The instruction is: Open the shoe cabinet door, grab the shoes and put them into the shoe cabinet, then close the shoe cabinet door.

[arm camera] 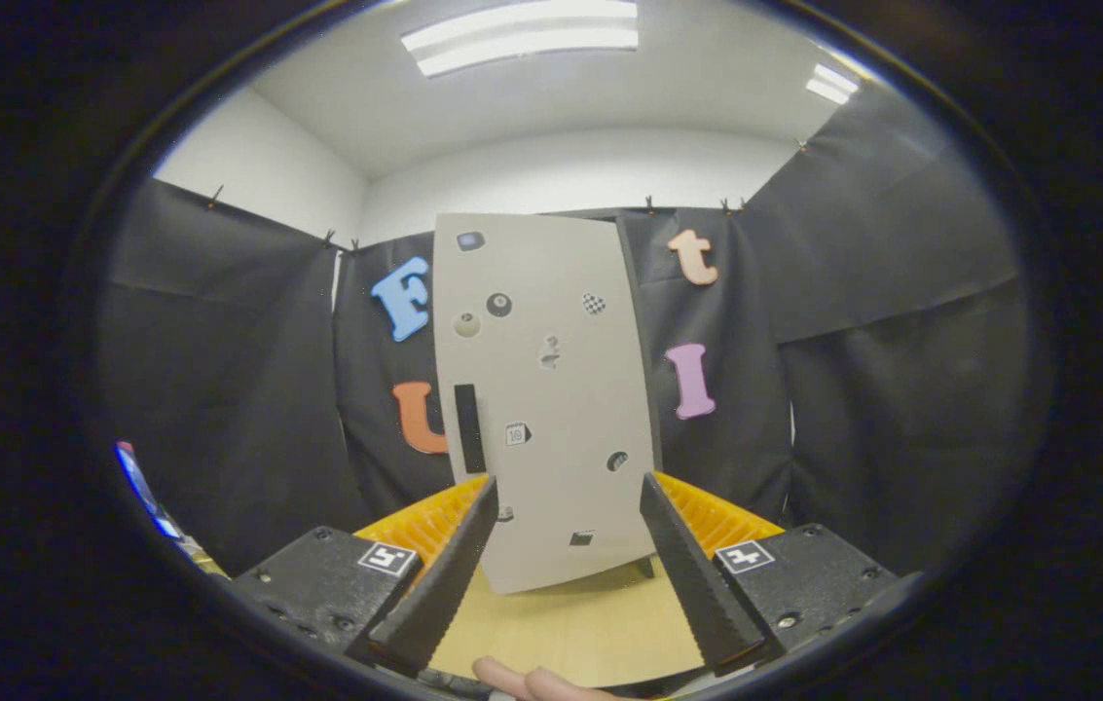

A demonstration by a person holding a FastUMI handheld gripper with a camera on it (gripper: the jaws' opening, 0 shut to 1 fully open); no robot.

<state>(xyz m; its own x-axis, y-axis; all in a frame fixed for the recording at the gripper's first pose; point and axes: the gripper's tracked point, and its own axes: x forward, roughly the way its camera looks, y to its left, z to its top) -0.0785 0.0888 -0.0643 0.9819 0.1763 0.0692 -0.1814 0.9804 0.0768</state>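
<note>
So the biggest thing in front was the tall pale grey shoe cabinet, a flat-fronted box standing upright on the light wooden worktop, right against the black cloth wall. Its door looked closed, with a slim black vertical handle near the left edge and a bunch of little stickers scattered over the front. A short dark leg poked out under its lower right corner.

The hand-held gripper was wide open, its two black ribbed fingers spread apart with nothing between them, the cabinet sitting just beyond the tips and framed in the gap. Orange ribbed parts showed behind each finger.

Down at the very bottom, a couple of fingertips of a person's hand peeked in, I think, though it's pretty cut off there.
</note>
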